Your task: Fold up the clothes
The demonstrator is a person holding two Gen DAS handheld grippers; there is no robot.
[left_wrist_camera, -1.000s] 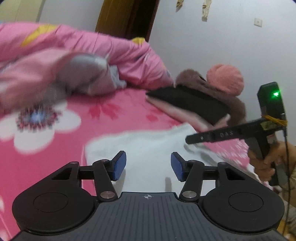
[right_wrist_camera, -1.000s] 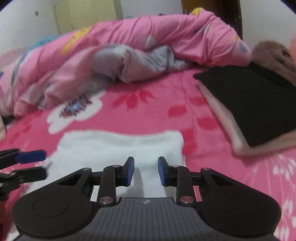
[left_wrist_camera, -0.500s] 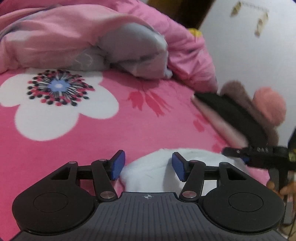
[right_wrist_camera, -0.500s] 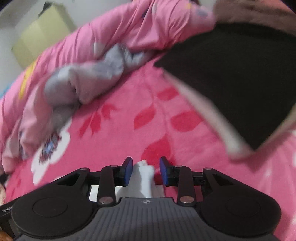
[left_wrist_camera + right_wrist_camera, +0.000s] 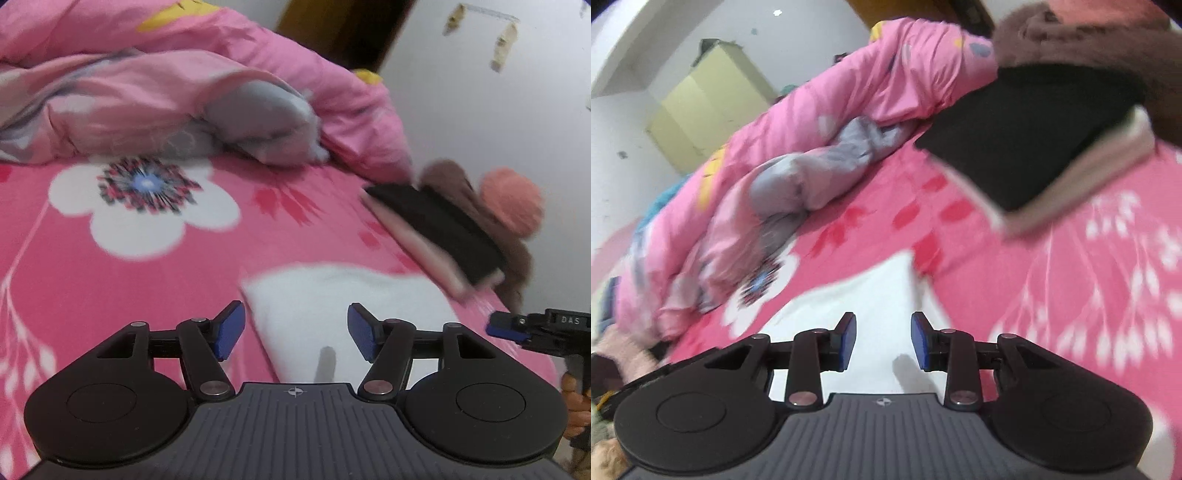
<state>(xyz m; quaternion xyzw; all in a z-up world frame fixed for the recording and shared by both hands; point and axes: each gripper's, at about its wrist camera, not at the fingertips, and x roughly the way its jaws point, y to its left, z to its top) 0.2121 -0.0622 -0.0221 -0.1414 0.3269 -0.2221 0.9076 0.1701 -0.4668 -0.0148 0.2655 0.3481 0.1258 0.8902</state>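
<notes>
We are finding the bed (image 5: 110,280) carrying a folded stack (image 5: 436,225) toward its far edge. The white garment (image 5: 332,295) is lying flat, seemingly folded. Left gripper (image 5: 294,330) is just opening, empty; right gripper (image 5: 882,341) is standing open, empty.

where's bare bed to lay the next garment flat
The widest free patch is the pink sheet between the rumpled quilt and the white cloth. Another shows right of the white cloth below the folded stack. The far right is crowded by that stack and plush items.
</notes>
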